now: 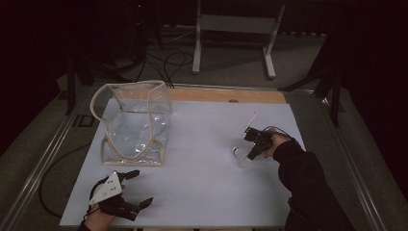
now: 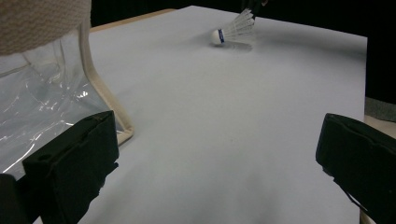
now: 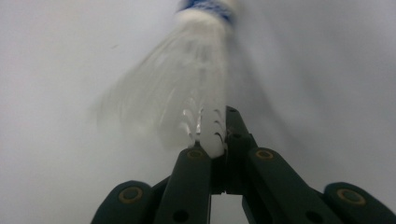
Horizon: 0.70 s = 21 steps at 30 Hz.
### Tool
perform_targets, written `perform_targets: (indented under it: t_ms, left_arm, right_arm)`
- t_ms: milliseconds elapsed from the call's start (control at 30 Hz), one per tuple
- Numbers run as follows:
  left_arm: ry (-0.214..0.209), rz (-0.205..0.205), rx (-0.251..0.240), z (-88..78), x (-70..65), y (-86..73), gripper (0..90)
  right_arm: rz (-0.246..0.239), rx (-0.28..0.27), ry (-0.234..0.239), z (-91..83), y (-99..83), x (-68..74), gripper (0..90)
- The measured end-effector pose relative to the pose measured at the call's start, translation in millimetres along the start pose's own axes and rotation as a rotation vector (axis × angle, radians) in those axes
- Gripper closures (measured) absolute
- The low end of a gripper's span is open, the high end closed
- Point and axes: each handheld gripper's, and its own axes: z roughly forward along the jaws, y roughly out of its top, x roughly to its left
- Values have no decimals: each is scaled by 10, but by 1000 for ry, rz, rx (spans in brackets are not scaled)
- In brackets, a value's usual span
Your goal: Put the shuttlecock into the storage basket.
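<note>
Shuttlecock (image 1: pixel 242 158) at 3 o'clock on white table (image 1: pixel 202 159), feather skirt pinched by right gripper (image 1: pixel 254 144), cork toward centre. Left gripper (image 1: pixel 137 187) at 7 o'clock, jaws spread, empty. Clear bag (image 1: pixel 134 122) upright at 10 o'clock.

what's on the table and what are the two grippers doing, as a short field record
surface: white table
bag: clear bag with cream trim, standing open at far left
shuttlecock: white shuttlecock, cork tip toward the bag
right gripper: jaws shut on the shuttlecock's feather edge
left gripper: jaws wide open, nothing between them, near the table's front edge, beside the bag
</note>
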Motion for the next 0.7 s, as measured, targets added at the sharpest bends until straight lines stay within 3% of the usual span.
perform_targets:
  t_ms: [67, 267, 333, 367, 700]
  left_arm:
    - [-1, 1, 1, 0, 0, 0, 4]
    - [-3, 0, 4, 6, -3, 0, 4]
    - [-4, 2, 6, 9, -3, -1, 4]
    - [-5, 2, 7, 11, -3, -1, 4]
    - [-11, 5, 14, 22, -10, -1, 4]
  right_arm:
    - [-30, -4, 18, -14, -5, 35, 900]
    - [-123, -12, 14, -46, -21, 141, 900]
    - [-196, -14, 18, -57, -35, 197, 900]
    - [-210, -17, 18, -61, -38, 211, 900]
    - [-373, 19, 56, -63, -90, 375, 900]
